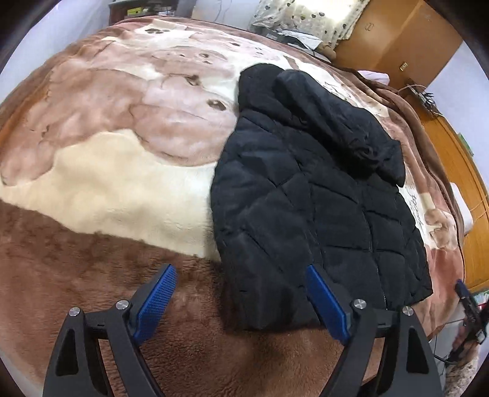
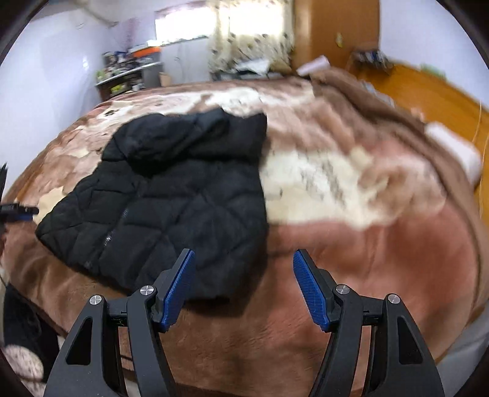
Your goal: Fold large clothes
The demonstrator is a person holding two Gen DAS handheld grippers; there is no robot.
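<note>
A black quilted puffer jacket (image 1: 308,195) lies flat on the brown and cream fleece blanket (image 1: 116,171), hood end far, hem near; its sleeves look folded in. My left gripper (image 1: 241,274) is open and empty, hovering above the jacket's near left hem corner. In the right wrist view the jacket (image 2: 171,201) lies left of centre on the blanket (image 2: 351,213). My right gripper (image 2: 244,259) is open and empty, above the jacket's near right hem corner. The right gripper also shows at the left wrist view's right edge (image 1: 469,305).
A spotted pillow (image 1: 305,15) and clutter lie at the bed's far side. A wooden cabinet (image 1: 394,39) and orange headboard (image 1: 452,183) run along the right. A cluttered shelf (image 2: 128,70) stands by the far wall.
</note>
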